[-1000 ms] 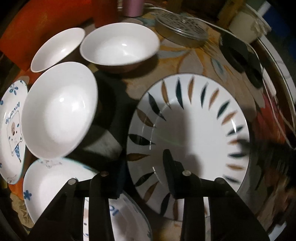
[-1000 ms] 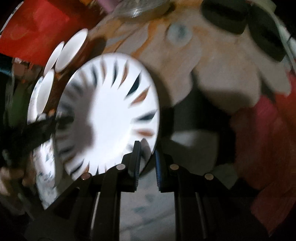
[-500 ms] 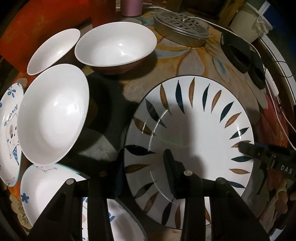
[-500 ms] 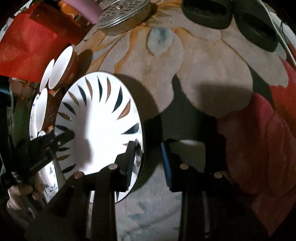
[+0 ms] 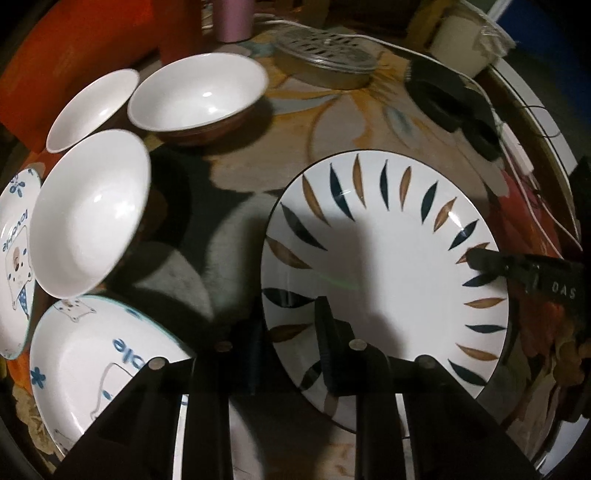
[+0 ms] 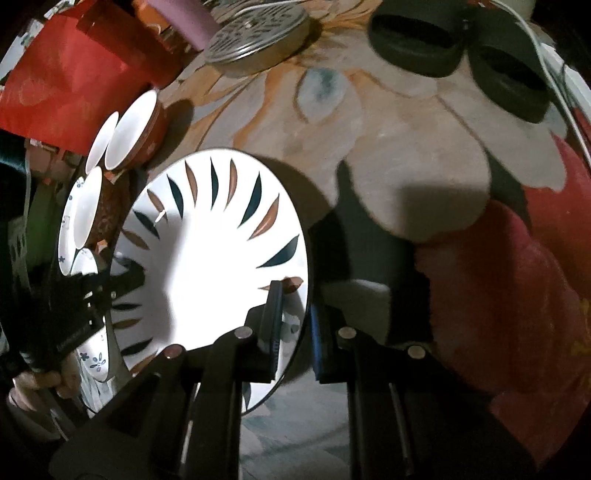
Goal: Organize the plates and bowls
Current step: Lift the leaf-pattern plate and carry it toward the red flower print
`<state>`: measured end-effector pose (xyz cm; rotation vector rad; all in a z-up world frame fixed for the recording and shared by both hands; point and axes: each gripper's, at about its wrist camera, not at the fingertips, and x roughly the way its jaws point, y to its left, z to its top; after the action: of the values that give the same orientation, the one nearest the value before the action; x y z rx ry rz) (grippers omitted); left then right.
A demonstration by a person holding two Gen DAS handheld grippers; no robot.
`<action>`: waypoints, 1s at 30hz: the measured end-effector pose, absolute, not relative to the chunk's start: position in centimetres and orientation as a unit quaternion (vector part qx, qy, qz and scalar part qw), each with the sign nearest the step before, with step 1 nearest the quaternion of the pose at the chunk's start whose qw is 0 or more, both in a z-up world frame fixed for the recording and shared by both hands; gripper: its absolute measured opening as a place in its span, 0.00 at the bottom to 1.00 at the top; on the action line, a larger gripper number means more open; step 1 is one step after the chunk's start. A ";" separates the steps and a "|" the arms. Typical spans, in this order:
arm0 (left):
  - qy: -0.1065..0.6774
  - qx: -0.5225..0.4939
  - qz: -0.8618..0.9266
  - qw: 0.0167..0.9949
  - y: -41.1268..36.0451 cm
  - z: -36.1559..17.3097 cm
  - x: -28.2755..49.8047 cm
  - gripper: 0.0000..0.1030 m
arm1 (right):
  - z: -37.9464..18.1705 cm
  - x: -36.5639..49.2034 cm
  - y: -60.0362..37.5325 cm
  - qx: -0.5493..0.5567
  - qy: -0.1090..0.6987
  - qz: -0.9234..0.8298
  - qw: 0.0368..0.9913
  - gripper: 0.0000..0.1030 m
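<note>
A white plate with blue and brown leaf marks [image 5: 388,266] fills the right of the left wrist view, and the left of the right wrist view [image 6: 210,266]. My left gripper [image 5: 290,336] straddles its near rim, jaws apart. My right gripper [image 6: 295,317] straddles the opposite rim, jaws a little apart, and shows in the left wrist view [image 5: 524,273]. Three white bowls [image 5: 88,210] [image 5: 199,92] [image 5: 92,107] sit at the left. Cartoon-printed plates [image 5: 99,362] [image 5: 14,258] lie at the lower left.
A floral cloth [image 6: 388,155] covers the round table. At the back are a perforated metal lid [image 5: 328,55], a pink cup [image 5: 232,18], two black round holders [image 6: 417,40], a white cable [image 5: 517,147] and a red box [image 6: 66,70].
The right gripper's jaws opened from tight on the rim to a little apart. The plate shifted right in the left wrist view and settled lower. The left jaws stayed apart.
</note>
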<state>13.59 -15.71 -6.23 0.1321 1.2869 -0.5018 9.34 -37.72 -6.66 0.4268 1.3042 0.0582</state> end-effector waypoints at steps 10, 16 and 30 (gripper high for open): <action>0.581 0.071 -0.279 0.762 -21.7 -5.2 10.9 0.24 | -4.7 5.4 -42.6 0.197 0.592 -0.005 0.782 0.13; 0.574 0.083 -0.311 0.753 -26.6 -4.9 9.3 0.24 | -4.0 2.9 -46.8 0.201 0.586 -0.035 0.784 0.13; 0.579 0.125 -0.355 0.723 -36.9 -6.6 5.5 0.24 | -5.8 -2.3 -55.1 0.228 0.590 -0.111 0.767 0.15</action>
<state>5.48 -36.87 -6.65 0.2751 1.2791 -0.7833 -2.33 -55.14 -5.76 0.4962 1.2806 -0.2408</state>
